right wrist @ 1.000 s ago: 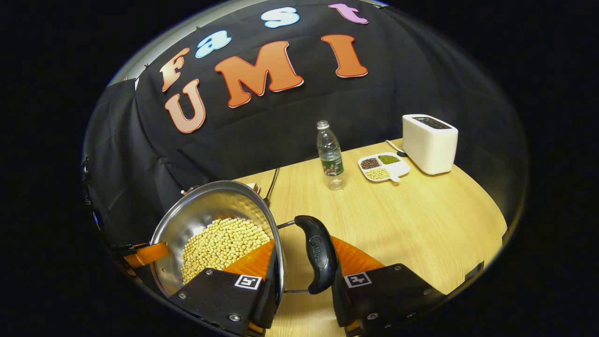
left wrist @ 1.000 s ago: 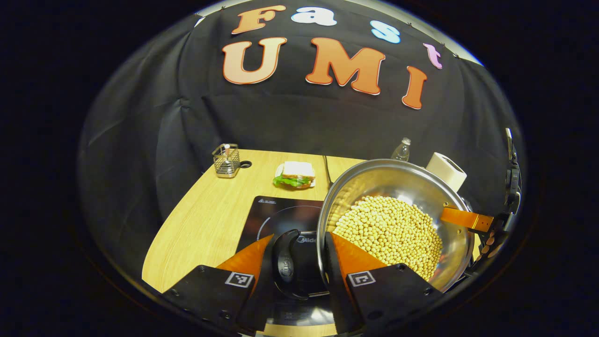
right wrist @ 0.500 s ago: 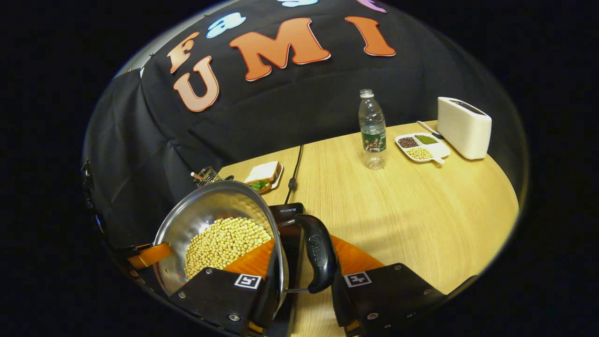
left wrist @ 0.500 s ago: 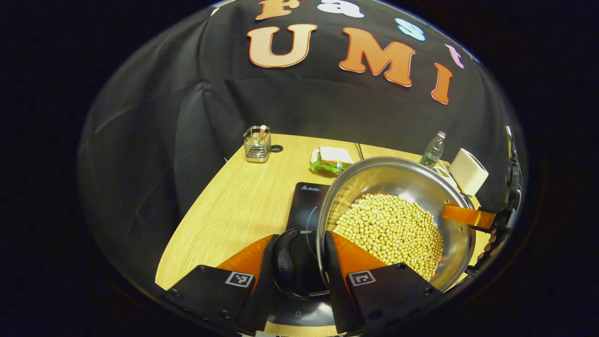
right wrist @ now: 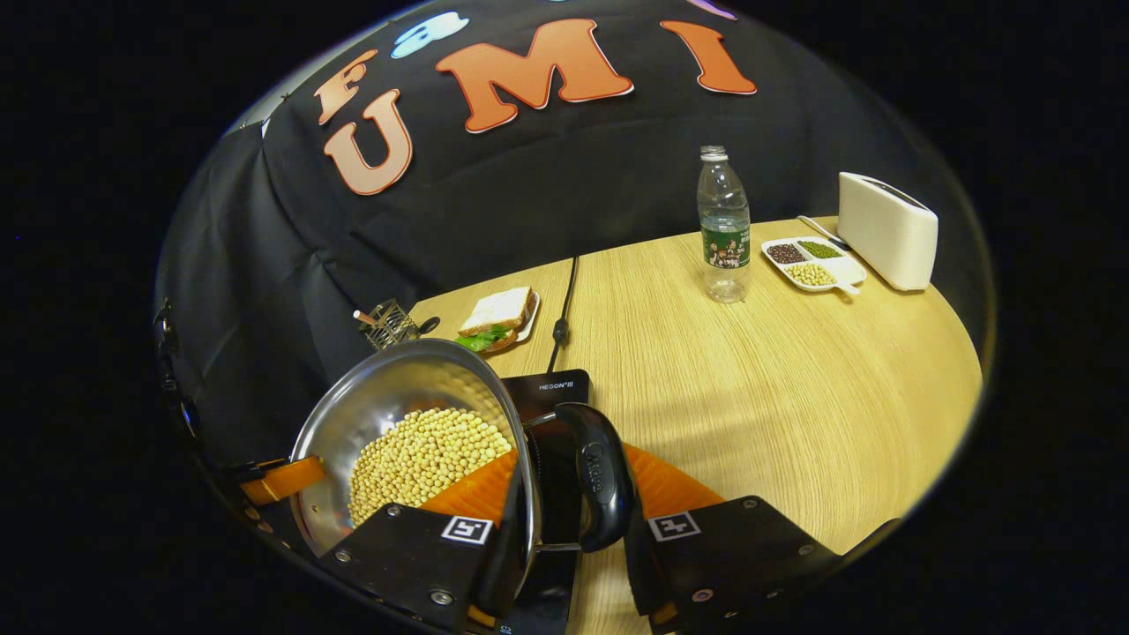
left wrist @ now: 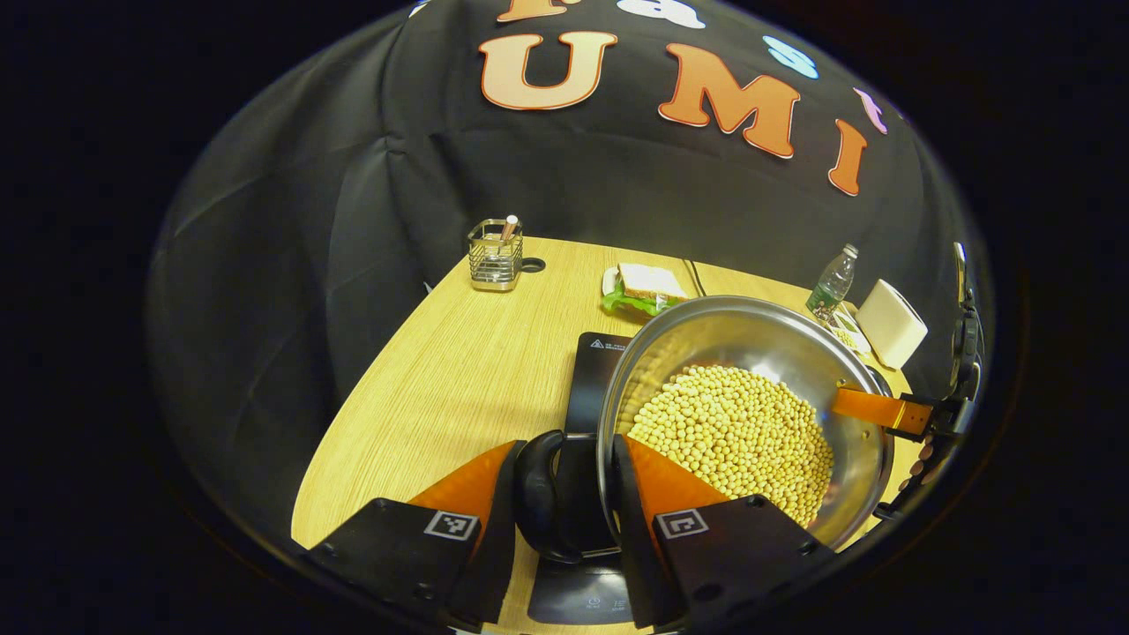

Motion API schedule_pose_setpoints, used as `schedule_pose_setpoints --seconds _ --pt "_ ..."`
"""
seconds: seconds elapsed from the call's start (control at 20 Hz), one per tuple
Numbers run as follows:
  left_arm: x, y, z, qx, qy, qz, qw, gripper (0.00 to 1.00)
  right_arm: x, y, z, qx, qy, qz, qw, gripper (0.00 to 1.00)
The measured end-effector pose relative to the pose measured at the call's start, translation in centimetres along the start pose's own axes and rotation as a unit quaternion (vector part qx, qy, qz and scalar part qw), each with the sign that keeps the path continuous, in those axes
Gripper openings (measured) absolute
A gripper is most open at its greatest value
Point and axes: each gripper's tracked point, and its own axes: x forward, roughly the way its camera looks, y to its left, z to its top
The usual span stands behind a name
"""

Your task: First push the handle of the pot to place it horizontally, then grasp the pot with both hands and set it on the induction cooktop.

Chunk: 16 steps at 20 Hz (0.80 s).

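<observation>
Black cloth wall (right wrist: 547, 203) stands behind a light wooden table (right wrist: 776, 388).

Steel pot (left wrist: 750, 353) of soybeans, handles horizontal, sits over the black induction cooktop (left wrist: 593, 379).

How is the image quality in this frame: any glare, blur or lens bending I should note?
Left gripper view: sharp, no motion blur; the table edge bows from the fisheye; soft reflections on the pot wall, the beans evenly lit. Right gripper view: also sharp; the bottle and toaster lean towards the edge; a faint shadow lies on the table beside the pot handle.
</observation>
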Motion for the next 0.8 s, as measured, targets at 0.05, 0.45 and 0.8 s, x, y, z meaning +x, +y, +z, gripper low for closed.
schedule_pose_setpoints --seconds 0.05,0.45,0.8 --pt "0.3 0.1 -0.1 -0.001 0.003 -0.001 1.000 0.59 0.2 -0.1 -0.1 -0.001 0.003 -0.001 1.000 0.49" --pt "0.1 0.6 1.7 0.013 -0.026 0.022 0.999 0.70 -0.1 -0.9 -0.4 -0.012 0.004 -0.009 1.000 0.59" --pt "-6.0 -2.3 8.9 0.030 -0.150 0.009 0.988 0.98 -8.6 -2.5 7.7 -0.047 -0.114 -0.030 0.992 0.95"
